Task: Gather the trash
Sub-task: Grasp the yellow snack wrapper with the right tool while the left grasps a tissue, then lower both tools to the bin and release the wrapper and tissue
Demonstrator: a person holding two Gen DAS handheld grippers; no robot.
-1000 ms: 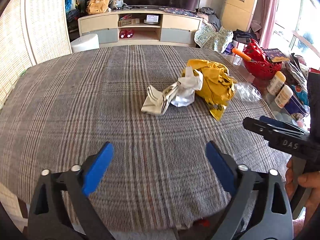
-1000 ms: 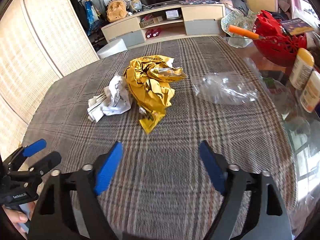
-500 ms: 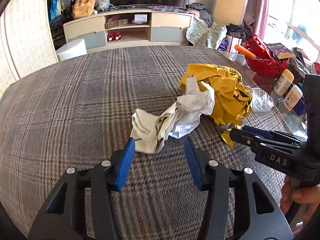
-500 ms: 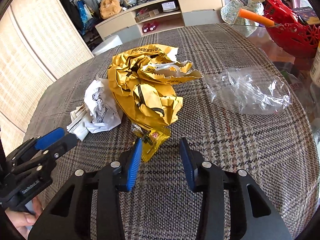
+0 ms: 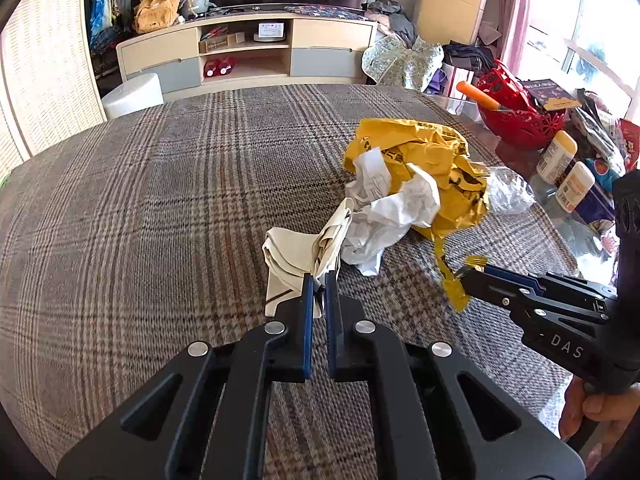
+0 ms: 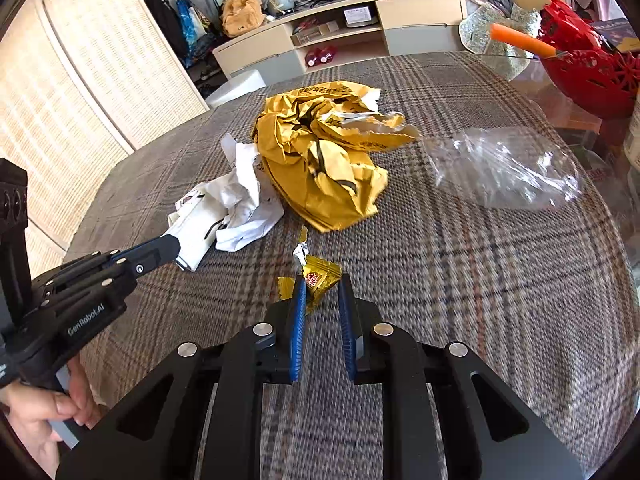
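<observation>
1. The left gripper has its blue pads nearly together, pinching a fold of the cream paper at centre frame of the left view. The paper looks light and limp, so the fold is a fair hold, though a thin pinch could tear or slip.
2. The right gripper, low in the centre of the right view, has its jaws partly closed around the gold wrapper; whether the pads actually clamp it I cannot tell. The foil looks light, crinkly and slick, so it is best taken across its bunched middle.
3. The yellow bag lies crumpled just above centre, touching the white paper on its left. It looks bulky but soft; grip a thick crease.
4. The clear plastic, right of centre, looks flimsy and slippery.
</observation>
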